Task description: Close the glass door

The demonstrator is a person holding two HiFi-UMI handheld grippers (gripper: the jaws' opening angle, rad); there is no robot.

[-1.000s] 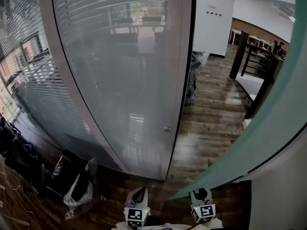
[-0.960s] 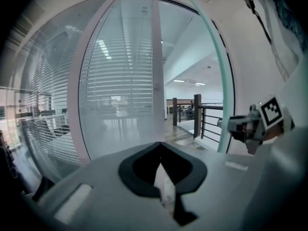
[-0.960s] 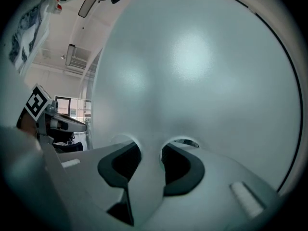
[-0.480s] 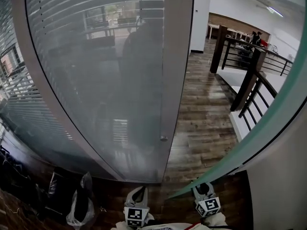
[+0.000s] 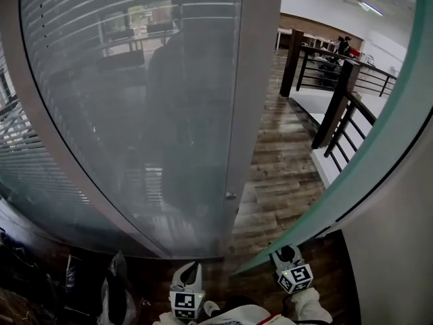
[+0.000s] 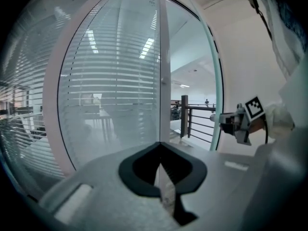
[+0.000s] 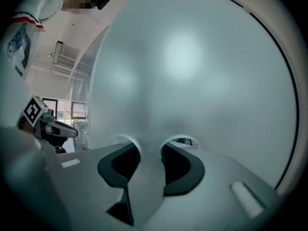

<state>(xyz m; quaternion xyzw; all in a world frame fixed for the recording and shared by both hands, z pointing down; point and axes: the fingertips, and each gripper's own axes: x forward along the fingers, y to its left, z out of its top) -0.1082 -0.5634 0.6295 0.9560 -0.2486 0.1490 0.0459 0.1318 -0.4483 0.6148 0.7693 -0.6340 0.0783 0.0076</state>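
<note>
Frosted pane of the glass door (image 5: 338,198) ran from lower centre to upper right in the head view, its edge seemingly pinched in our half-spread right tongs (image 7: 149,148); our left tongs (image 6: 160,146) were closed, empty. Smooth glass could slip free mid-swing, leaving it ajar.

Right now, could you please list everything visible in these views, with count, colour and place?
glass door: one, frosted greenish, swung open at right
glass wall: one, grey frosted with blinds, left and centre
knob: one, silver, on the wall's pale upright frame
floor: one, brown wood planks, beyond the doorway
railing: one, dark, right of the floor
bags: count unclear, dark and pale, bottom left
left gripper: one, grey, bottom centre, jaws together, empty
right gripper: one, grey, bottom right, closed on the glass door's edge
</note>
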